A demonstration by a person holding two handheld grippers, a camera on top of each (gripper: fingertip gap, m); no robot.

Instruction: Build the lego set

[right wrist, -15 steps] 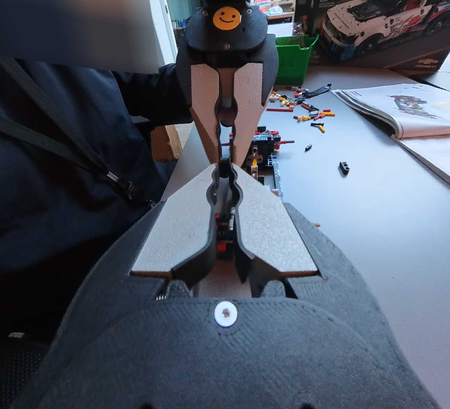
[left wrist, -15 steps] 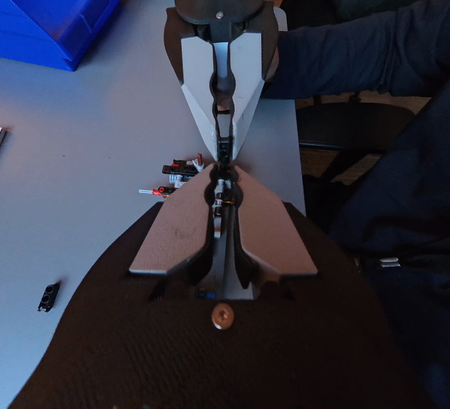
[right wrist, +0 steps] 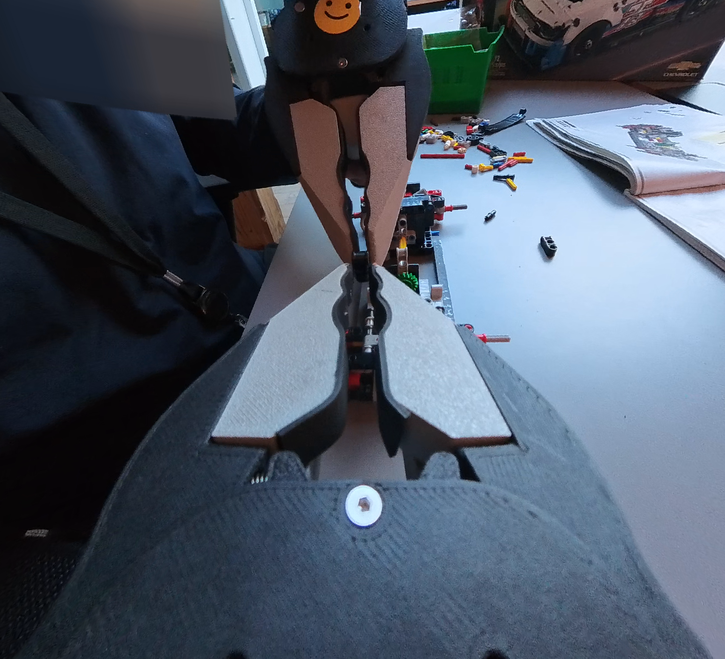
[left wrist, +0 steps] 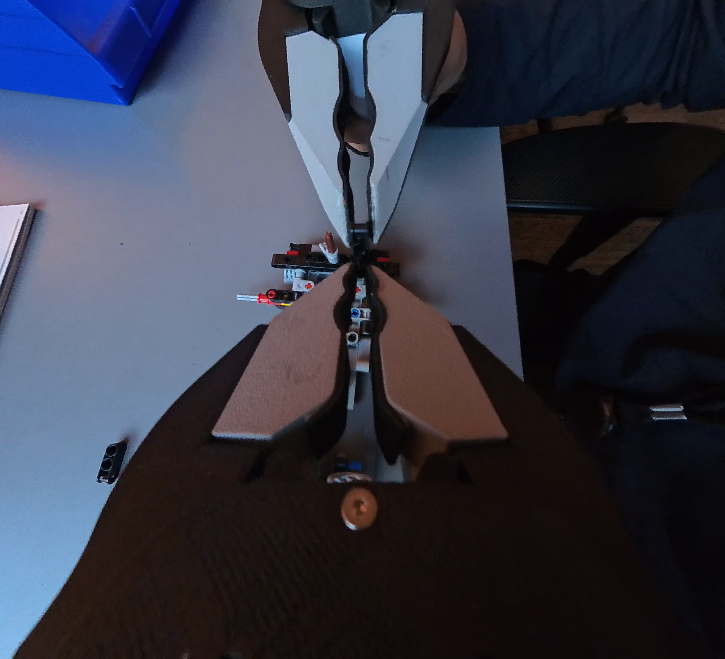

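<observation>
- Between my two sets of fingertips, which meet nose to nose above the grey table (left wrist: 117, 209), sits a small black plastic connector pin (right wrist: 360, 263).
- My right gripper (right wrist: 361, 272), the one with grey finger faces, is clamped on one end of that pin, both pads pressed to its sides.
- My left gripper (left wrist: 359, 274), with brownish faces, has its fingers drawn almost together on the other end of the same pin, tips touching it.
- Directly under the pinch lies a partly built model of black, grey and red plastic beams (left wrist: 310, 261) flat on the table, with a green gear (right wrist: 408, 281) just beside my right fingertips.
- Well apart to one side lies a short black two-hole beam (left wrist: 111, 461).
- Farther off are a scatter of loose coloured plastic pieces (right wrist: 478, 154), an open instruction booklet (right wrist: 647, 154), a green plastic bin (right wrist: 459, 71) and a blue plastic bin (left wrist: 78, 12).
</observation>
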